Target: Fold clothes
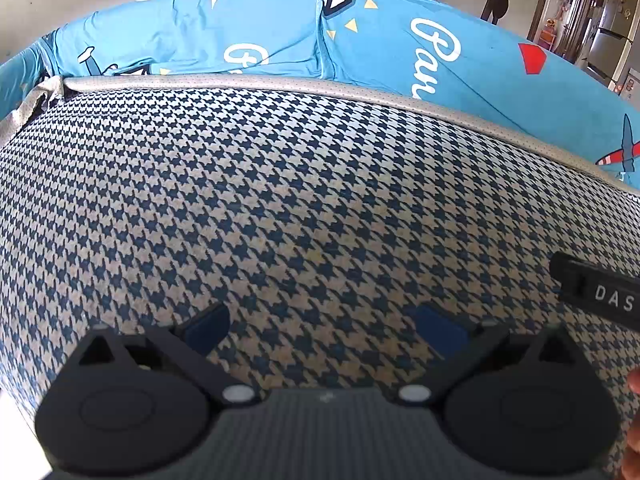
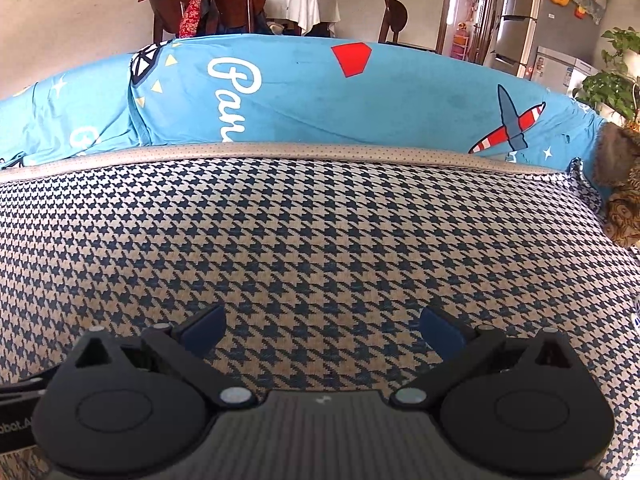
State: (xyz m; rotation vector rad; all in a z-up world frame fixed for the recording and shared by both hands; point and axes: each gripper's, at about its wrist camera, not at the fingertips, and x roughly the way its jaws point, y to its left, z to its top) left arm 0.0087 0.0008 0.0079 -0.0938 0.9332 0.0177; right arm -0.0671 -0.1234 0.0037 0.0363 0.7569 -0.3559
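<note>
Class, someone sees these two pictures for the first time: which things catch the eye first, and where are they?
The houndstooth garment fills the middle of both views, spread flat. Behind it lies a bright blue printed sheet with a red-striped plane. At the bottom, the left tongs and right tongs stand open over the cloth.

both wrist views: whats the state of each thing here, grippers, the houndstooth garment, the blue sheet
left gripper: open, holding nothing, over the garment
right gripper: open, holding nothing, over the garment
houndstooth garment: spread flat, its grey band along the far edge
blue printed sheet: beneath the garment, wrinkled, with a fold ridge at left
</note>
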